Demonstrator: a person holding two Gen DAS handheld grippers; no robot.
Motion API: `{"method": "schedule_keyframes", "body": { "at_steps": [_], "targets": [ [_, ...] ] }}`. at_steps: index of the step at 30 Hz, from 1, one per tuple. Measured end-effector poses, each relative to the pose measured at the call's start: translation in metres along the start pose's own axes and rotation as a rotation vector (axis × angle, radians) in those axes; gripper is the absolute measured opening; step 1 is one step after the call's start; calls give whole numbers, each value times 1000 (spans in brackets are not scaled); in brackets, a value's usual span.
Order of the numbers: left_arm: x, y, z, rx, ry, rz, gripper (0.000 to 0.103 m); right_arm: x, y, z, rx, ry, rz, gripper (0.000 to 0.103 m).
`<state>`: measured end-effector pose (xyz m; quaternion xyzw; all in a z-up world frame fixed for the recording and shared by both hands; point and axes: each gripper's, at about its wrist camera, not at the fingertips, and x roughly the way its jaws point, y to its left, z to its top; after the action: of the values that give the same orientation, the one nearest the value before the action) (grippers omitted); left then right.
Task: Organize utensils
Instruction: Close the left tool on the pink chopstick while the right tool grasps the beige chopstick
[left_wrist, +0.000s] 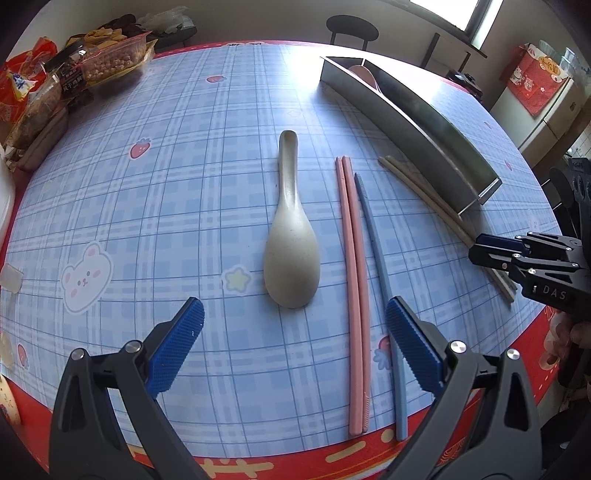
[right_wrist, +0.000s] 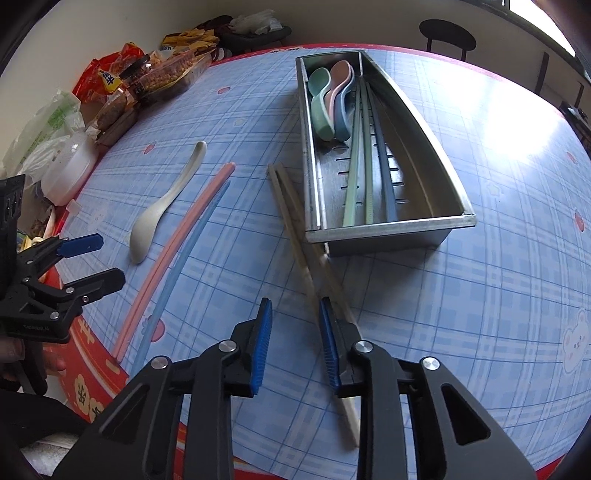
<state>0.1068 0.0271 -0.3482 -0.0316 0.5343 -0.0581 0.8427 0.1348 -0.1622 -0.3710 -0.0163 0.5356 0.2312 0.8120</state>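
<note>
While the right gripper (right_wrist: 295, 339) hangs jaws narrowly apart, holding nothing, beside the beige plastic chopstick pair (right_wrist: 295, 221) lying against the steel utensil tray (right_wrist: 388, 227), pickup seems under way; next: straddle, clamp; left gripper (left_wrist: 291, 345) wide open, empty.

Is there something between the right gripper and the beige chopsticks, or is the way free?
Nothing visible blocks it. The right gripper is open just above the beige chopsticks, which lie on the bare tablecloth beside the metal tray.

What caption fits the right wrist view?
Right gripper over beige chopsticks beside metal tray holding spoons.
</note>
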Motion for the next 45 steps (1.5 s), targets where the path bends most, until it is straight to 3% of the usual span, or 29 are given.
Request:
{"method": "schedule_keyframes", "body": {
  "at_steps": [5, 8, 16, 21, 22, 25, 27, 29, 32, 35, 45],
  "targets": [
    [3, -3, -1, 11, 6, 14, 97, 3, 13, -4, -18, 25, 41, 9],
    [3, -3, 0, 14, -4, 27, 97, 4, 18, -5, -34, 27, 33, 9],
    [-1, -3, 1, -4, 8, -68, 97, 8, 14, -4, -19, 43, -3, 9],
    [-3, -4, 0, -19, 9, -60, 96, 8, 14, -5, -22, 44, 0, 9],
    [-3, -3, 1, -28, 9, -58, 92, 8, 15, -5, -23, 46, 5, 9],
    [-1, 3, 2, -49, 26, -44, 56, 8, 16, -7, -25, 46, 9, 9],
    [0, 4, 3, -52, 32, -59, 48, 8, 15, -7, -19, 45, 13, 9],
    [-1, 2, 3, -42, 28, -94, 29, 8, 15, -7, -18, 45, 16, 9],
    [-1, -6, 2, -3, 30, -154, 19, 8, 15, -7, -17, 44, 15, 9],
    [3, -14, 2, 25, 45, -162, 15, 8, 15, -7, -17, 45, 17, 9],
    [20, -19, 8, 50, 78, -147, 15, 8, 14, -7, -16, 43, 18, 9]
  ]
}}
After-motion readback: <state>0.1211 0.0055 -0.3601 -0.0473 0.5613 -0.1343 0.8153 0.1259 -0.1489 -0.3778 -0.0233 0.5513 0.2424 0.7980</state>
